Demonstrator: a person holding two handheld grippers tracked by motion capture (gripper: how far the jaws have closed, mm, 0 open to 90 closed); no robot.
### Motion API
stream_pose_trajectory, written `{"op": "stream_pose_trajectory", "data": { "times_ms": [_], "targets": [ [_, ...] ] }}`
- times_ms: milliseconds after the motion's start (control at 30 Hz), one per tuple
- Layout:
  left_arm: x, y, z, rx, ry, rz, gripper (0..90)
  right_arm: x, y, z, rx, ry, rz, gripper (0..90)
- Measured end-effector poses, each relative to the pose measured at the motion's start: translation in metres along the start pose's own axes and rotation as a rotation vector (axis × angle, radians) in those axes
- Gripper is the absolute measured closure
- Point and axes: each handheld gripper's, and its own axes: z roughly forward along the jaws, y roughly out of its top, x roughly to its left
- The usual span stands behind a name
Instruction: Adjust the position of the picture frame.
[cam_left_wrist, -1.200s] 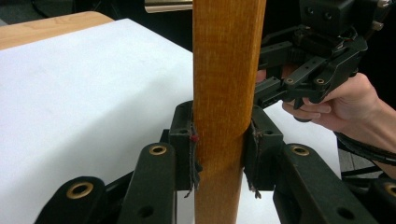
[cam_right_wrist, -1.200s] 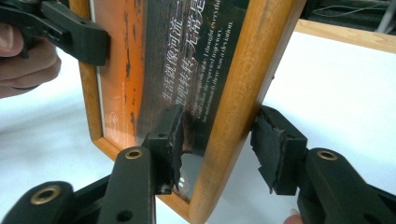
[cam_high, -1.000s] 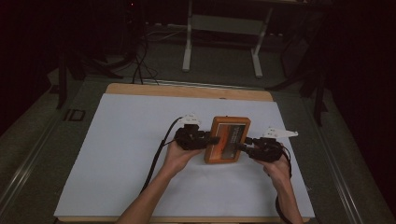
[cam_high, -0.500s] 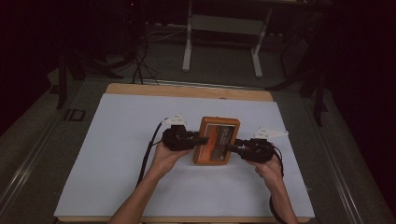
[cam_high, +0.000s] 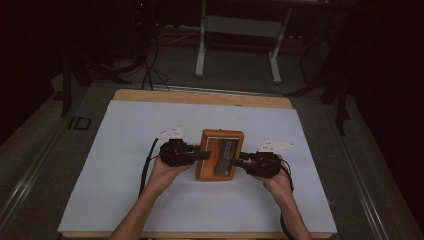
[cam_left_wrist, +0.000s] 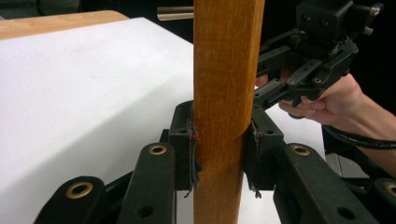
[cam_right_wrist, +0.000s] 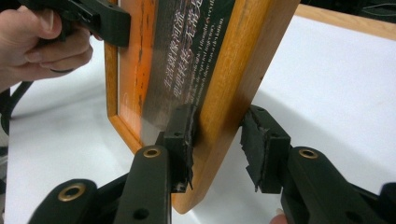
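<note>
- Wooden frame (cam_high: 220, 155) held just above the white sheet (cam_high: 125, 175), near the middle of the table (cam_high: 200, 97), between both grippers.
- Frame's face up toward the high view: orange border, dark panel with pale lettering.
- Left gripper (cam_high: 202, 154) clamped on the frame's left edge; in the left gripper view both pads (cam_left_wrist: 185, 140) pressed flat against the two faces of the wooden edge (cam_left_wrist: 224, 93), edge standing upright between the jaws.
- Left hand (cam_high: 167, 167) wrapped around the gripper body, cable trailing back along the forearm.
- Right gripper (cam_high: 237, 162) at the frame's right edge, jaws straddling it and just now closing.
- In the right gripper view, one pad (cam_right_wrist: 182, 135) touching the glazed front of the frame (cam_right_wrist: 233, 70); the other pad (cam_right_wrist: 259, 140) standing just off the back, a thin gap visible, so no firm grip on that side.
- Frame tilted across the right gripper view, lower corner dipping between the jaws, sheet below it.
- Right hand (cam_high: 272, 177) behind its gripper; same hand (cam_left_wrist: 327, 98) seen beyond the frame in the left gripper view.
- Left hand's fingers (cam_right_wrist: 42, 42) seen at the far edge in the right gripper view, gripper tip on the frame's border there.
- Grey plates (cam_high: 170, 133) on top of both grippers, one on each side of the frame.
- Dark floor and metal stand legs (cam_high: 200, 60) beyond the table.
</note>
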Motion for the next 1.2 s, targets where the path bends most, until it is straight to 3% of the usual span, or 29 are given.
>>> {"op": "stream_pose_trajectory", "data": {
  "times_ms": [367,733,933,1033,1200],
  "targets": [
    [0.009,-0.027,-0.012,0.01,-0.028,0.006,68.8,0.023,-0.004,0.02,0.085,-0.044,-0.036,63.3],
    [0.012,-0.032,-0.016,0.021,-0.046,0.039,68.8,0.028,-0.004,0.022,0.09,-0.038,-0.067,63.6],
    [0.016,-0.032,-0.015,0.022,-0.054,0.036,68.7,0.027,-0.004,0.026,0.078,-0.008,-0.069,54.1],
    [0.017,-0.031,-0.015,0.026,-0.058,0.044,68.7,0.024,-0.003,0.028,0.059,0.02,-0.047,50.7],
    [0.016,-0.028,-0.014,0.033,-0.06,0.067,68.5,0.02,-0.002,0.026,0.046,0.022,-0.042,60.8]
  ]
}}
